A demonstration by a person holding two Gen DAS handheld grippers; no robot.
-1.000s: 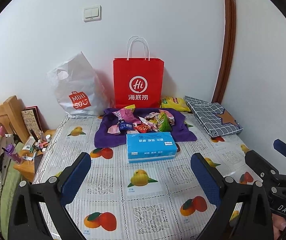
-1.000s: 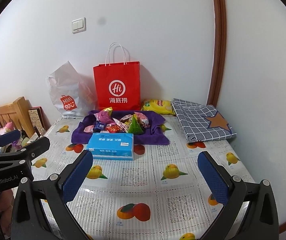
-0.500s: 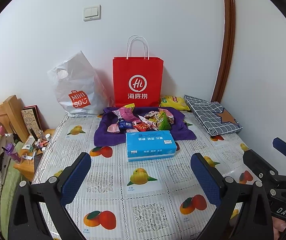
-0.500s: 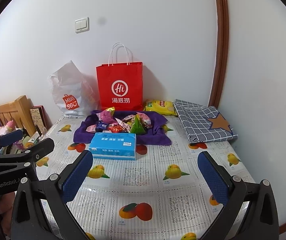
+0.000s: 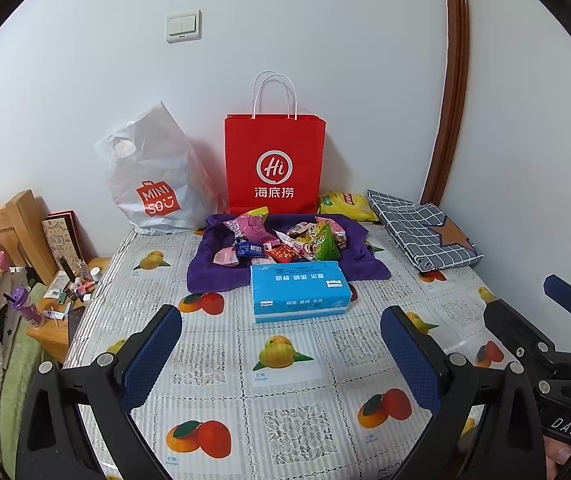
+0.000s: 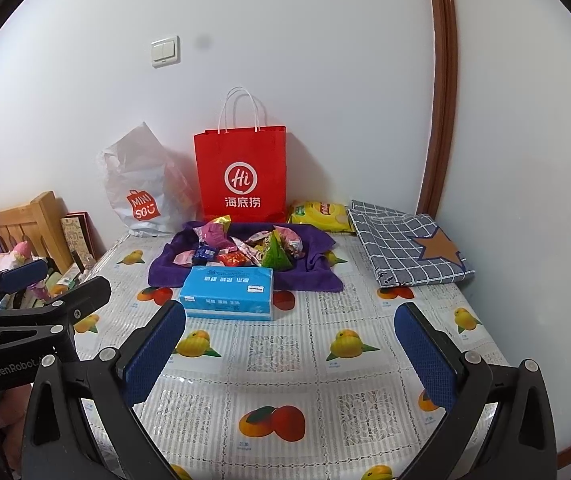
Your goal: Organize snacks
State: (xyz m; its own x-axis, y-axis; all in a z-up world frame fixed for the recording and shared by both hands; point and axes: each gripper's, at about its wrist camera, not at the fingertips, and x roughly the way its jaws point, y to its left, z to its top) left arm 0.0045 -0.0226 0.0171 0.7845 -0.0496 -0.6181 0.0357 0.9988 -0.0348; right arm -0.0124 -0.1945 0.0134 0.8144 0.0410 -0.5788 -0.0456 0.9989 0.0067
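Observation:
A heap of small snack packets (image 5: 281,240) (image 6: 251,248) lies on a purple cloth (image 5: 213,272) (image 6: 317,276) at the back of the table. A yellow chip bag (image 5: 345,204) (image 6: 319,214) lies behind it by the wall. A red paper bag (image 5: 274,168) (image 6: 241,172) and a white Miniso plastic bag (image 5: 153,176) (image 6: 141,188) stand against the wall. My left gripper (image 5: 281,356) and right gripper (image 6: 289,352) are open and empty, well short of the snacks.
A blue tissue pack (image 5: 299,292) (image 6: 227,292) lies in front of the cloth. A folded grey checked cloth (image 5: 421,232) (image 6: 405,248) lies at the back right. The fruit-print tablecloth (image 5: 285,400) covers the table. A cluttered wooden nightstand (image 5: 57,304) and bed are left.
Both grippers have shifted slightly; the right view has drifted so the scene sits a little further right and lower. Nothing on the table has moved.

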